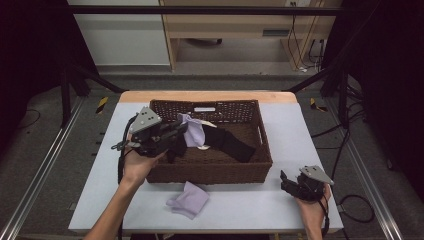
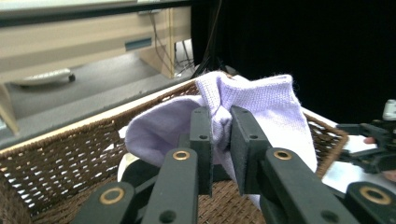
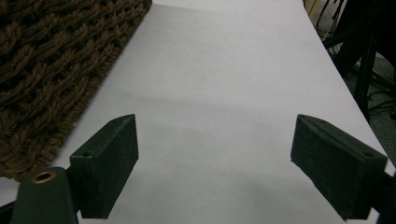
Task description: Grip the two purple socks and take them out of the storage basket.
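Your left claw (image 1: pixel 181 131) was clamped on a lilac sock (image 1: pixel 192 131), and you held it up over the left part of the brown wicker basket (image 1: pixel 210 172), above the basket's floor rather than resting on it. In the left gripper view the two black jaws stood close together with a fold of the sock (image 2: pixel 261 107) pinched between them, the rest of the fabric bunching up above the pads and hanging down on either side, with the woven basket wall (image 2: pixel 60 154) behind and below it. A long black sock (image 1: pixel 232 142) lay inside the basket, running from beside the lilac one toward the right wall, and something small and pale lay under the lifted sock, too hidden to make out. A second lilac sock (image 1: pixel 187 200) lay crumpled on the desk (image 1: pixel 280 210), just in front of the basket's near wall and apart from both claws. Your right claw (image 1: pixel 286 181) rested low near the front right corner of the desk, well apart from the basket's contents. In the right gripper view its jaws stood wide with nothing between them, just bare white desk (image 3: pixel 224 102) ahead, and the basket's outer weave (image 3: pixel 51 70) ran along the left side of that view, close to the left jaw but not touching it.
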Available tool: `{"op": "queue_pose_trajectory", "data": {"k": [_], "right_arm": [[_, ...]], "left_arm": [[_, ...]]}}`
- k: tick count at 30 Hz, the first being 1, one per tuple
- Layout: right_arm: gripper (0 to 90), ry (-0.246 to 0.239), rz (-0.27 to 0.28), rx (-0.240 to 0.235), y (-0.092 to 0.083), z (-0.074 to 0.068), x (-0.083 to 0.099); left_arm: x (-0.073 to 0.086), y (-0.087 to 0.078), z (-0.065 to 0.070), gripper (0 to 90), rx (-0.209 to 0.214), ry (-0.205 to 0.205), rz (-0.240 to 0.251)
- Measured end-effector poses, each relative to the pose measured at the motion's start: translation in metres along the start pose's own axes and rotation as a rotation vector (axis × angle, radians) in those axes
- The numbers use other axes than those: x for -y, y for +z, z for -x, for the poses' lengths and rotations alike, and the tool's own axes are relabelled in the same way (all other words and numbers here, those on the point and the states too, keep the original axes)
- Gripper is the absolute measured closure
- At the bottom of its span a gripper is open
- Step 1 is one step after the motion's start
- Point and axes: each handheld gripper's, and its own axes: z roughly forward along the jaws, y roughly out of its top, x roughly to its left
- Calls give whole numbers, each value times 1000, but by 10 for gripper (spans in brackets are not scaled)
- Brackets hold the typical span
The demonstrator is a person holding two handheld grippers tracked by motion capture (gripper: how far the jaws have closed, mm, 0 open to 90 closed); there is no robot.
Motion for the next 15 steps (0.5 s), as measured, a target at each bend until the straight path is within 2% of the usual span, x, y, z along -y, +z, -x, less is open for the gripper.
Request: {"op": "queue_pose_trajectory", "data": {"k": [6, 11, 15], "right_arm": [[152, -2, -5, 3, 0, -1, 0], [150, 0, -6, 2, 0, -1, 0], [151, -2, -5, 3, 0, -1, 0]], "left_arm": [[-3, -22, 12, 788, 6, 30, 44], [-5, -33, 16, 786, 19, 39, 59], [-5, -47, 27, 786, 33, 60, 75]]}}
